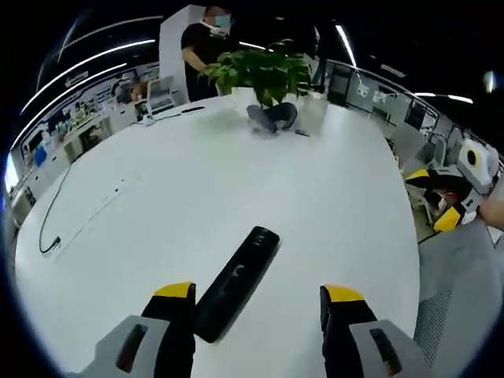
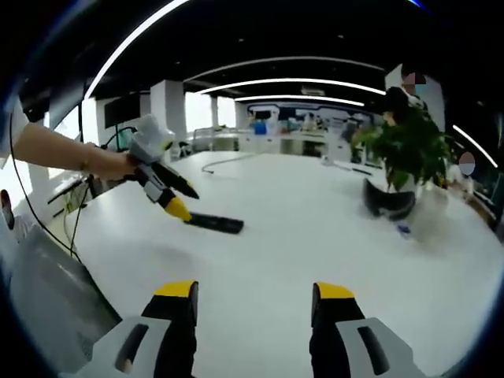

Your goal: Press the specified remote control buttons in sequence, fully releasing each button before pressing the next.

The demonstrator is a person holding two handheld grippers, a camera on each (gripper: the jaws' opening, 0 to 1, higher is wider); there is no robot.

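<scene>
Room for moving is wide: the white table [image 1: 315,213] is mostly bare, its curved edge running down the right of the left gripper view beside a grey chair [image 1: 461,291]. The remote control [image 1: 238,282] lies low centre, its near end just beside one finger of the left gripper [image 1: 258,305], whose jaws stand apart. The right gripper [image 2: 254,305] is spread too, gripping nothing. A potted plant [image 1: 260,75] stands at the far edge, upper centre, near a dark headset [image 1: 272,116]. A cable [image 1: 55,213] trails at left.
</scene>
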